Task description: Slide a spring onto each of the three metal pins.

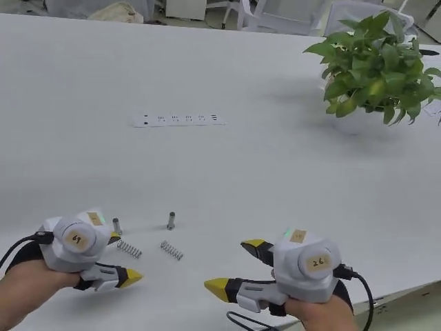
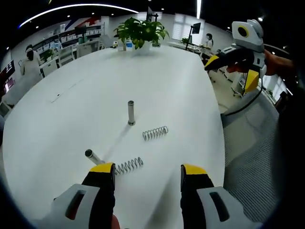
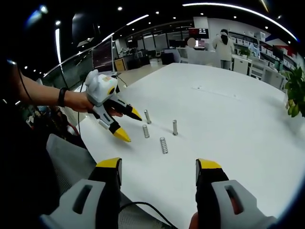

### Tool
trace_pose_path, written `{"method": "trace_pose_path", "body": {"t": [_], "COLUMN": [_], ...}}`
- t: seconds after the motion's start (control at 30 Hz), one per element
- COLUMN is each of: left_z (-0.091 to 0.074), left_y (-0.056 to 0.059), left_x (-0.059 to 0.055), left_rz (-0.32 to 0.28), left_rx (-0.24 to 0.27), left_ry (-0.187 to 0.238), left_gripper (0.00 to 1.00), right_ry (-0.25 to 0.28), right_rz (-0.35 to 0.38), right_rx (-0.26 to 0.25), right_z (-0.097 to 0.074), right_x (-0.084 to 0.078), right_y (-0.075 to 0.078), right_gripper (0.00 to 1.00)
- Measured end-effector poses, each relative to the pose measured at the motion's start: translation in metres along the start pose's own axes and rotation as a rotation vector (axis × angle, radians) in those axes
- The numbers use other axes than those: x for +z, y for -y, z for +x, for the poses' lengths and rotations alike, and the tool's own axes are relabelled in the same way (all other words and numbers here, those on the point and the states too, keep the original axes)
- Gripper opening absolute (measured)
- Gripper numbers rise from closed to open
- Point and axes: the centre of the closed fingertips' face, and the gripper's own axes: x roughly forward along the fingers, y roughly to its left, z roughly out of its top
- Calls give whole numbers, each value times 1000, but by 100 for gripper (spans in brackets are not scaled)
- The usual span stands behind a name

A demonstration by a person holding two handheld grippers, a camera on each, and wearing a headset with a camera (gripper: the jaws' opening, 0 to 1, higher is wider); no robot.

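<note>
Two short metal pins stand upright on the white table, one (image 1: pixel 116 225) just beyond my left gripper (image 1: pixel 122 257) and one (image 1: pixel 171 220) further right. Two springs lie flat in front of them, one (image 1: pixel 129 249) between the left gripper's fingertips and one (image 1: pixel 171 250) midway between the two grippers. In the left gripper view the near pin (image 2: pixel 93 156) and near spring (image 2: pixel 128 165) sit right at the left fingertip, with the other pin (image 2: pixel 131 112) and spring (image 2: pixel 155 133) beyond. My right gripper (image 1: pixel 233 265) hovers open at the bottom right, holding nothing. The left gripper is open too.
A potted green plant (image 1: pixel 372 62) stands at the back right. A white power strip (image 1: pixel 179 119) lies flat mid-table. The table's front edge (image 1: pixel 406 293) runs just past the right gripper. People stand in the distance behind the table.
</note>
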Motion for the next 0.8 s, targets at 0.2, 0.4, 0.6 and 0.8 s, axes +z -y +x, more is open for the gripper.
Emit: {"method": "trace_pose_path", "body": {"t": [0.2,0.4,0.6,0.8], "left_z": [16,24,15,9], "left_y": [-5,-3,-1,6], "left_x": [-5,-16,-22,-32], "left_rz": [-9,-12,-14,5], "left_rx": [-22,-51,-43,-38], "left_ry": [-21,-50,-52,-68], "left_gripper": [50,50,47,38], "right_ry": [-3,-8,-2,-7], "right_rz": [17,27,41,39], "right_rx": [-10,-24,-34,-26], "right_z": [-1,-2,-5,-2], "right_x": [-4,-7,-8,-10], "right_y": [1,3,6,3], "right_gripper": [61,61,60,60]}}
